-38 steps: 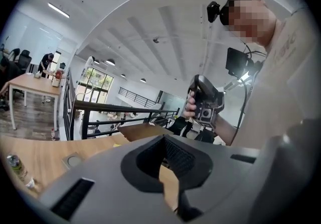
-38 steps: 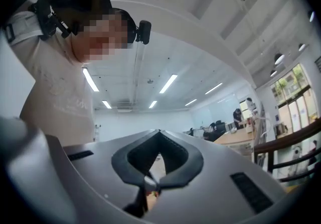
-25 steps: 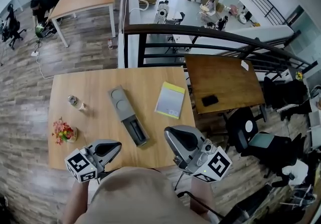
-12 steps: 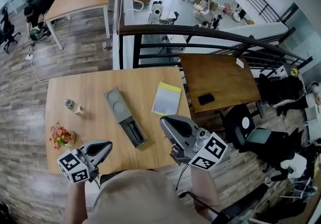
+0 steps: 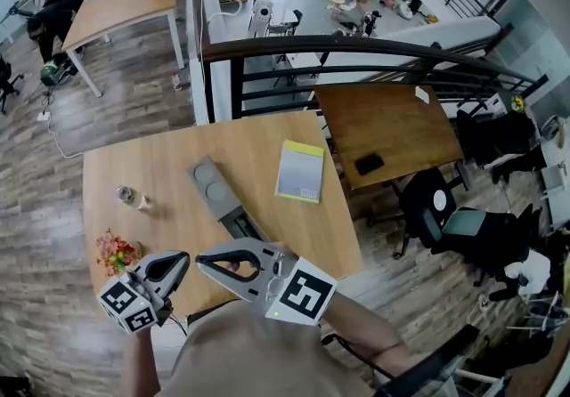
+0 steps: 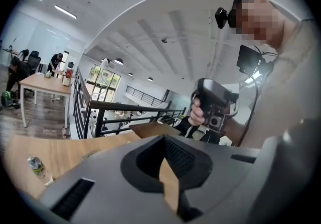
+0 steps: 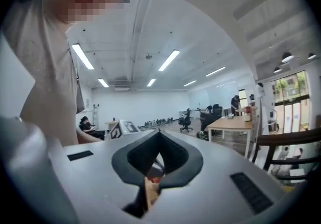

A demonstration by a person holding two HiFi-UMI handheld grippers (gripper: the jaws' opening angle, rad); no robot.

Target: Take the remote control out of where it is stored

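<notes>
A long grey holder [image 5: 216, 191] lies slantwise on the wooden table [image 5: 160, 164]. The dark remote control [image 5: 243, 225] sits in the slot at its near end, partly hidden by my right gripper. In the head view my right gripper [image 5: 199, 258] lies across the table's front edge and points left, jaws shut and empty. My left gripper [image 5: 183, 257] is just left of it, tip close to the right one's, also shut with nothing in it. Neither touches the holder. The left gripper [image 6: 163, 137] view shows the hand with the right gripper; the right gripper [image 7: 159, 132] view looks across the room.
A yellow-edged notebook [image 5: 300, 171] lies right of the holder. A small bottle [image 5: 127, 196] and a flower pot [image 5: 114, 253] stand at the table's left. A dark railing [image 5: 356, 52] runs behind; a lower brown table [image 5: 401, 124] carrying a black phone [image 5: 369, 164] stands to the right.
My right gripper swung from the table's front right to the left, across the holder's near end, and now points at the left gripper. The left gripper shifted slightly.
</notes>
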